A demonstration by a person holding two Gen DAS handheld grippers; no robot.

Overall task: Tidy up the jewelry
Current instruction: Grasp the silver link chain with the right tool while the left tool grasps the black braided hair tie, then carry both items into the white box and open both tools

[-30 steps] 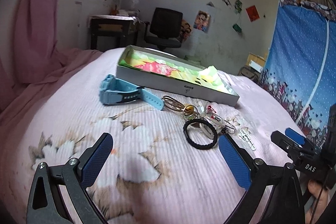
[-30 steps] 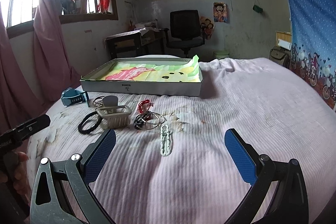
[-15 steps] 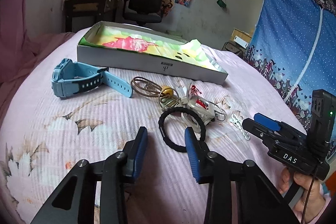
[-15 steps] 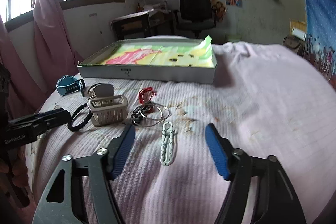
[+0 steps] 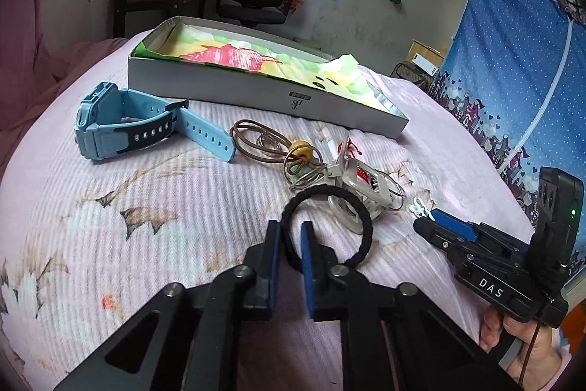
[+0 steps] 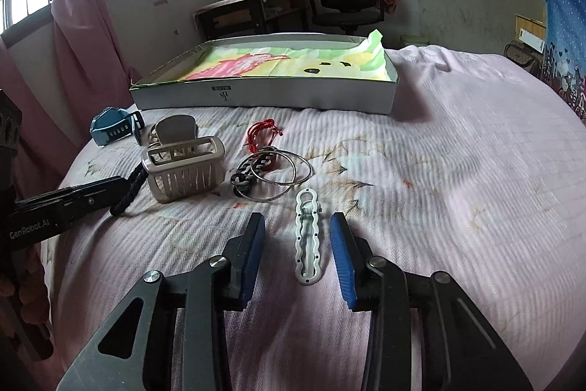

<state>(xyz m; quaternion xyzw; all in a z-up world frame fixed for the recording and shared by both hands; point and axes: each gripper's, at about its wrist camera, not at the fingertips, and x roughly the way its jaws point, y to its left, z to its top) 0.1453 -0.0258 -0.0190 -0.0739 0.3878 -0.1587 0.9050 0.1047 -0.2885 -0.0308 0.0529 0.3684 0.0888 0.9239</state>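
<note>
My left gripper (image 5: 290, 233) has its pads nearly closed around the near rim of a black braided hair tie (image 5: 362, 207) lying on the pink bedspread. My right gripper (image 6: 297, 226) is half open, its pads on either side of a white wavy hair clip (image 6: 308, 237) without touching it. A white shallow box (image 5: 256, 87) with a colourful paper lining sits at the back; it also shows in the right wrist view (image 6: 263, 94). The left gripper appears in the right wrist view (image 6: 69, 198) at the hair tie (image 6: 128, 189).
A blue watch (image 5: 121, 127), brown cord rings with a yellow bead (image 5: 300, 149), a beige claw clip (image 6: 183, 167), metal hoops (image 6: 278, 174), a dark chain (image 6: 252, 167) and a red string bracelet (image 6: 262, 132) lie between the grippers and the box. A desk and chair stand behind.
Both grippers moved forward and down toward the bed. The left jaws closed from wide open to nearly shut around the hair tie's rim. The right jaws narrowed around the white clip.
</note>
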